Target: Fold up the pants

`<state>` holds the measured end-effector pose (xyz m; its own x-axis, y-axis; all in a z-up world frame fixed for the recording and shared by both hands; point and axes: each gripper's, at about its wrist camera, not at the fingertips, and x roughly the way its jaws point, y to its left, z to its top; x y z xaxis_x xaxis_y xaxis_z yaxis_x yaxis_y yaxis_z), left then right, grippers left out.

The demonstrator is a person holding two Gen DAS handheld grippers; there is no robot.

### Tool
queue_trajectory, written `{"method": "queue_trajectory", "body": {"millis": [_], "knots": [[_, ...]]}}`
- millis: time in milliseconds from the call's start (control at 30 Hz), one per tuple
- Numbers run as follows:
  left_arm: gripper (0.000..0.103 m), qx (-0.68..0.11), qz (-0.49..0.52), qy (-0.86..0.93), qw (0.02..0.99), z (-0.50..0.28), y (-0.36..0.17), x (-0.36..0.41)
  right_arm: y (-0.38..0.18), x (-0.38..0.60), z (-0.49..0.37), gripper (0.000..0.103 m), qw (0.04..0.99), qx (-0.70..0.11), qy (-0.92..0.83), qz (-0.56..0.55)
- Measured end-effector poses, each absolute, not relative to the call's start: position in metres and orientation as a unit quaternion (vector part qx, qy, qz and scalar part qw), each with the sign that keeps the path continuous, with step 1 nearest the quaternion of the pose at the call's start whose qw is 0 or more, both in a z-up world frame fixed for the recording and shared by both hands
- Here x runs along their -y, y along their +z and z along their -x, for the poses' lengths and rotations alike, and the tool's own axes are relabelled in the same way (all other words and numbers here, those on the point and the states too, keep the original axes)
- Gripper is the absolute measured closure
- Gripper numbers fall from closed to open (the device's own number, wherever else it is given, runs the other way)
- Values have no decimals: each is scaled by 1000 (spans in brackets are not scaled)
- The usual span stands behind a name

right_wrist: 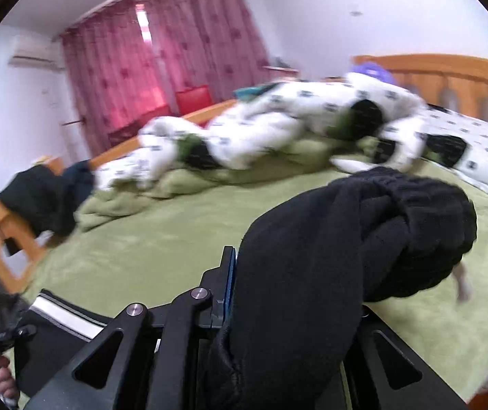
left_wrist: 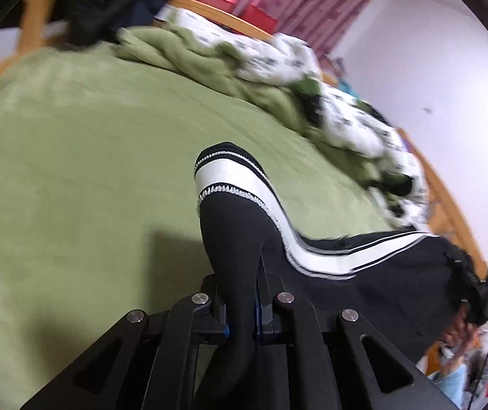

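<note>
Left gripper (left_wrist: 240, 311): its two fingers are pinched tight on a fold of the pants (left_wrist: 363, 283). It points forward over the bed, tipped so the bed looks slanted.
Right gripper (right_wrist: 278, 294): black cloth is bunched over it and hides the right finger. The left finger (right_wrist: 228, 283) presses against the cloth, so it seems to be squeezing the pants, held up above the bed.
Pants: black with a white stripe (left_wrist: 230, 177) down the side. They hang between the two grippers, lifted off the bed. The stretchy waist end (right_wrist: 414, 225) is balled up at the right gripper.
Bed: a green sheet (left_wrist: 90, 157) covers it, under the pants.
Blanket (right_wrist: 278, 123): white with dark spots, in a heap at the far side of the bed.
Curtains (right_wrist: 162, 51): pink, behind the bed.
Dark clothes (right_wrist: 45, 198): piled on the wooden bed end.
</note>
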<state>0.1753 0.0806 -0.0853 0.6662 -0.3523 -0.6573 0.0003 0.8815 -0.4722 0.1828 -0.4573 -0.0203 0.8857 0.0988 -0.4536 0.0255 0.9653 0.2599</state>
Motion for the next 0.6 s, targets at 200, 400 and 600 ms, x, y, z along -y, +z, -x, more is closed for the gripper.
{"method": "queue_trajectory", "body": {"millis": [200, 400, 600], "knots": [[92, -442, 160, -1, 883, -170, -118, -157, -88, 385, -208, 88, 939, -309, 85, -121], [59, -471, 96, 93, 872, -154, -168, -160, -161, 395, -204, 72, 910, -388, 46, -140], [45, -443, 87, 83, 889, -98, -153, -141, -154, 425, -125, 56, 900, -405, 103, -127]]}}
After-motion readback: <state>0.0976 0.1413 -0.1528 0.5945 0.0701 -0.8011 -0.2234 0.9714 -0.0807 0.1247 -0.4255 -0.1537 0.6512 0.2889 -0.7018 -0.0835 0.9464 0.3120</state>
